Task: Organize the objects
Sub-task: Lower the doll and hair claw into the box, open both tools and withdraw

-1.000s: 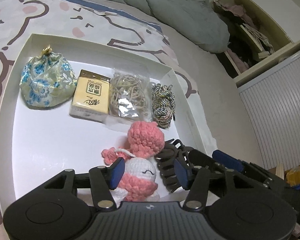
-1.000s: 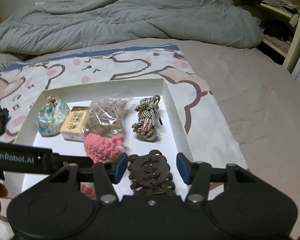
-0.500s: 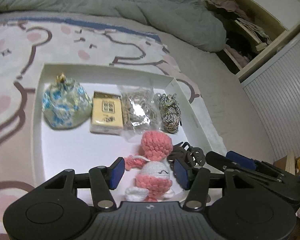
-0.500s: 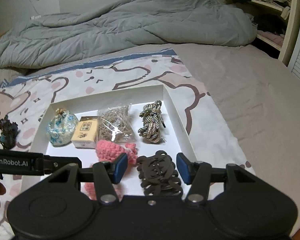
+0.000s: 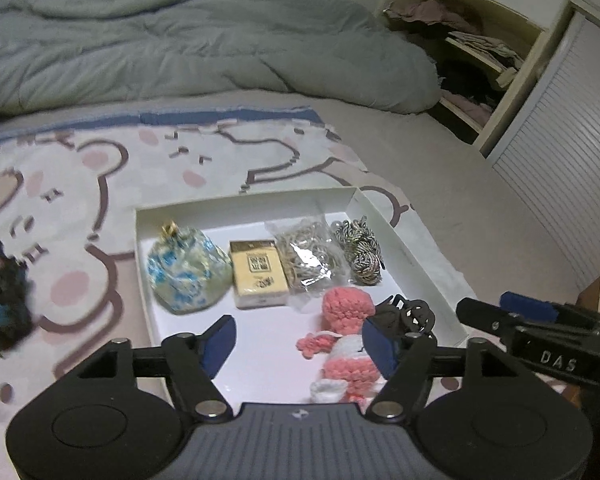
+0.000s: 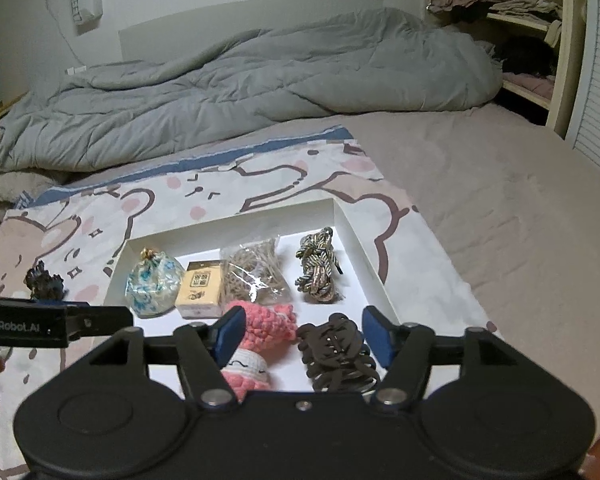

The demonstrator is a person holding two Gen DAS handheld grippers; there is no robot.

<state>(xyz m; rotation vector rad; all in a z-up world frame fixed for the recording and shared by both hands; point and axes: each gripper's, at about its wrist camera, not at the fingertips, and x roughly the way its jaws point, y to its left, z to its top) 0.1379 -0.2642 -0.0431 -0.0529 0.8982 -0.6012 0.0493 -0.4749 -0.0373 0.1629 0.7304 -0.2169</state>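
A white tray [image 5: 410,254] [image 6: 360,256] lies on the bed. In its back row are a floral pouch [image 5: 186,274] [image 6: 152,286], a yellow box [image 5: 258,278] [image 6: 200,290], a clear bag of rubber bands [image 5: 308,256] [image 6: 254,276] and a coiled cord [image 5: 360,250] [image 6: 318,270]. In front lie a pink crochet doll [image 5: 346,340] [image 6: 260,340] and a dark brown hair claw [image 5: 414,316] [image 6: 336,354]. My left gripper [image 5: 298,344] is open and empty, raised over the tray's front. My right gripper [image 6: 302,334] is open and empty, above the hair claw.
A dark blue-black object [image 5: 4,300] [image 6: 44,284] lies on the cartoon-print blanket [image 5: 100,172] left of the tray. A grey duvet [image 6: 240,92] is heaped behind. An open wardrobe with clothes [image 5: 472,60] stands at the right.
Both grippers have pulled back and up from the tray, still open. The doll and the hair claw stay lying in the tray. The dark object at the left has come into the left wrist view.
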